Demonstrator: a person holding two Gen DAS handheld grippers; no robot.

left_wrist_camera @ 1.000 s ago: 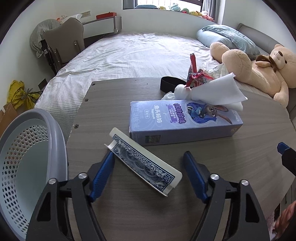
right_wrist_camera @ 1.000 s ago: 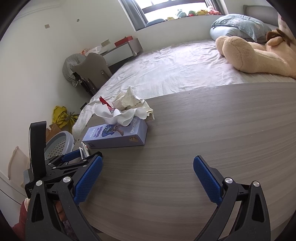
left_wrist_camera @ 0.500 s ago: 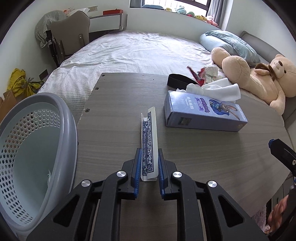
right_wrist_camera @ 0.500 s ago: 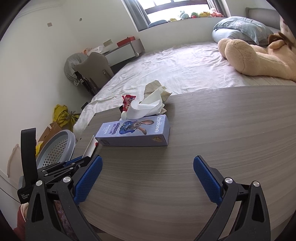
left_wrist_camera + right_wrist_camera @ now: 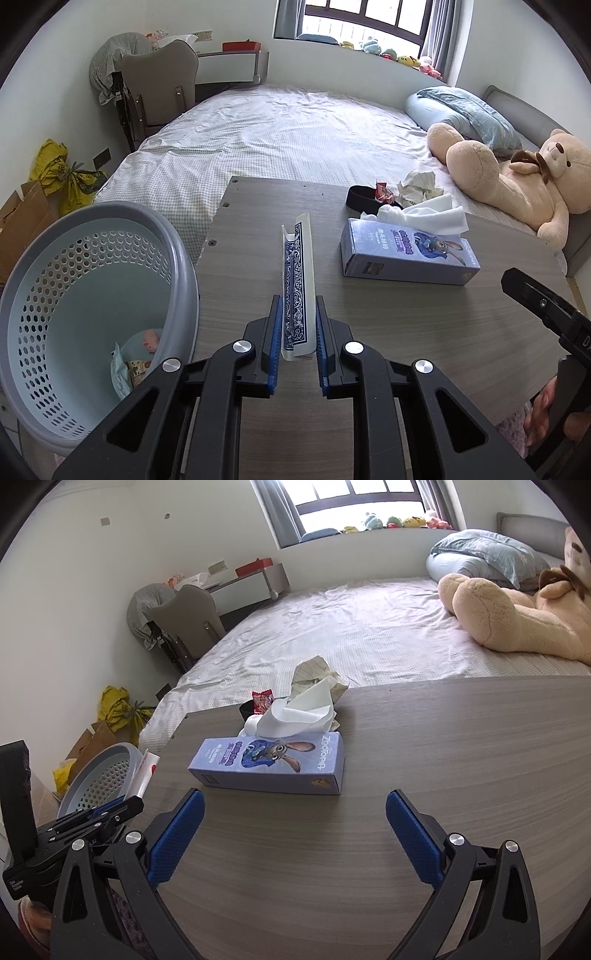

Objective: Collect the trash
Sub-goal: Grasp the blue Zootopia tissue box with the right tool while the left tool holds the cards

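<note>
Lifted off the table (image 5: 424,332) since a second ago, the card box (image 5: 297,291) sits clenched edgewise in the left gripper (image 5: 297,325) fingers, beside the basket (image 5: 177,258), whose contents are half hidden. Right gripper (image 5: 295,834) fingers are spread, empty. A bed (image 5: 295,129) lies beyond.

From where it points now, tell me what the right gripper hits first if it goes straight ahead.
Most likely the tissue box: it lies on the table just beyond the open right gripper, slightly left of centre. Depth is uncertain; angled downward, it might touch the tabletop first.
</note>
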